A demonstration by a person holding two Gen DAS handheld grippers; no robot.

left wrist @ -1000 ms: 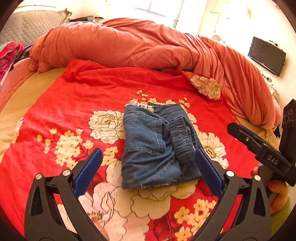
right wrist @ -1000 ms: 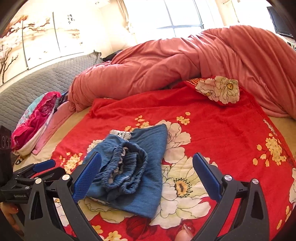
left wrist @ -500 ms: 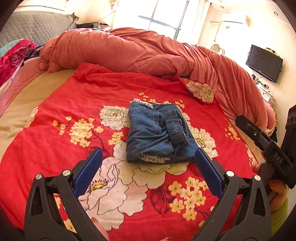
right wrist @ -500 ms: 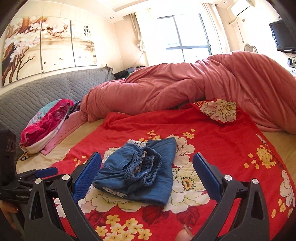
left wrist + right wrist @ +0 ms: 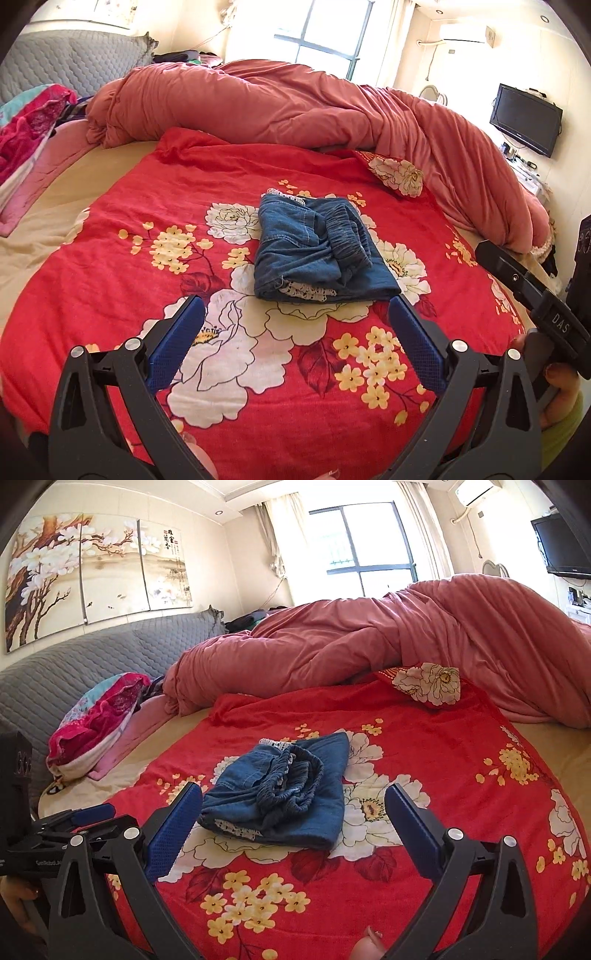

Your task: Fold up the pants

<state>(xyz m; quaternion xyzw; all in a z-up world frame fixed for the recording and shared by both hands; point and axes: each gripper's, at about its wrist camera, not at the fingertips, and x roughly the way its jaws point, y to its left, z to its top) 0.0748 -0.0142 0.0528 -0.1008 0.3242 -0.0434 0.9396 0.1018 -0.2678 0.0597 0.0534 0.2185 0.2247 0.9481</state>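
Note:
The blue denim pants (image 5: 314, 247) lie folded into a small bundle on the red floral blanket (image 5: 147, 295), elastic waistband on top and white lace trim at the near edge. They also show in the right wrist view (image 5: 280, 794). My left gripper (image 5: 295, 339) is open and empty, held back from the bundle's near edge. My right gripper (image 5: 293, 827) is open and empty, also short of the pants. The right gripper shows at the right edge of the left wrist view (image 5: 532, 295); the left gripper shows at the left of the right wrist view (image 5: 62, 823).
A bunched salmon-pink duvet (image 5: 295, 107) runs along the far side and right of the bed. A floral pillow (image 5: 397, 175) lies behind the pants. Pink folded bedding (image 5: 96, 720) sits at the left by the grey padded headboard (image 5: 74, 664). A TV (image 5: 526, 118) hangs on the right wall.
Both grippers have pulled back and up from the folded pants, which now look smaller and farther away. The pants lie still. Both jaws stay open.

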